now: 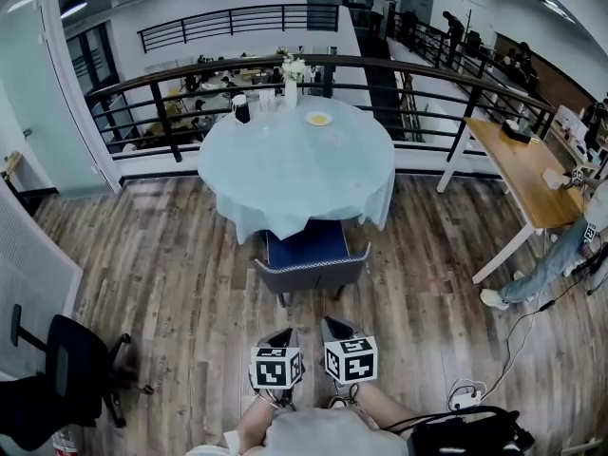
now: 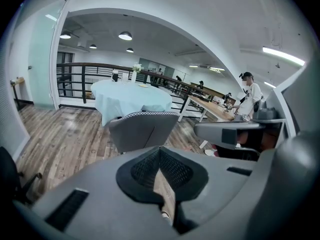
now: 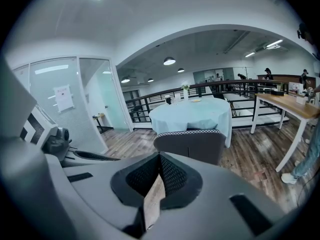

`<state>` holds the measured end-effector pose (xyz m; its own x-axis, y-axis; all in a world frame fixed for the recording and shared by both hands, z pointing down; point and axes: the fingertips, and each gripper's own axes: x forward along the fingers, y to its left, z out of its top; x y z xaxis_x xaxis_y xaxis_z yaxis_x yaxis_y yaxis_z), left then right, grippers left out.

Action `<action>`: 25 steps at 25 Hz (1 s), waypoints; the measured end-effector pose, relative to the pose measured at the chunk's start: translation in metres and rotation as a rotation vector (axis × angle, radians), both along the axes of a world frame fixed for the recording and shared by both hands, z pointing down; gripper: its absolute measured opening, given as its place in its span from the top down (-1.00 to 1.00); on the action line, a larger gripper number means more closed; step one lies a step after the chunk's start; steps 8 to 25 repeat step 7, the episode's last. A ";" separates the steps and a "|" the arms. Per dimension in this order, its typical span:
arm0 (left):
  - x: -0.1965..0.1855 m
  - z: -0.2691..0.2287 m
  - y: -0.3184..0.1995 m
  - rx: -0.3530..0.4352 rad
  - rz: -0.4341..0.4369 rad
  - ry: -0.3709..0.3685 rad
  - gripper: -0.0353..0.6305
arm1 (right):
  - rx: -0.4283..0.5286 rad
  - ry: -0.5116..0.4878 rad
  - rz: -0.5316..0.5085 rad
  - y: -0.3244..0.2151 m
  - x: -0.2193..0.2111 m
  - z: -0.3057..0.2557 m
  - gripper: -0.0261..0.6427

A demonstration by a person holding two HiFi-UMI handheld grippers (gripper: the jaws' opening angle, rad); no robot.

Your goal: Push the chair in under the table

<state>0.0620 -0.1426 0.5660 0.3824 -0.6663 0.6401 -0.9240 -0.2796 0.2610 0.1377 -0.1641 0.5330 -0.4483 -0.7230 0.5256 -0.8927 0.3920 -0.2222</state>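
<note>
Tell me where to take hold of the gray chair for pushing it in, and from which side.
Take the top rim of the chair's backrest, coming from the near side. The curved back faces you, and its blue seat already points under the table.

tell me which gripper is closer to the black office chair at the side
Left. The black office chair stands off to the person's left. The left gripper is on that side, and the right gripper sits beyond it, farther from the chair.
</note>
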 end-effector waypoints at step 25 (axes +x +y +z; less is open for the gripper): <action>0.004 -0.002 0.003 0.001 -0.005 0.005 0.88 | -0.014 0.005 0.019 0.003 0.008 0.003 0.87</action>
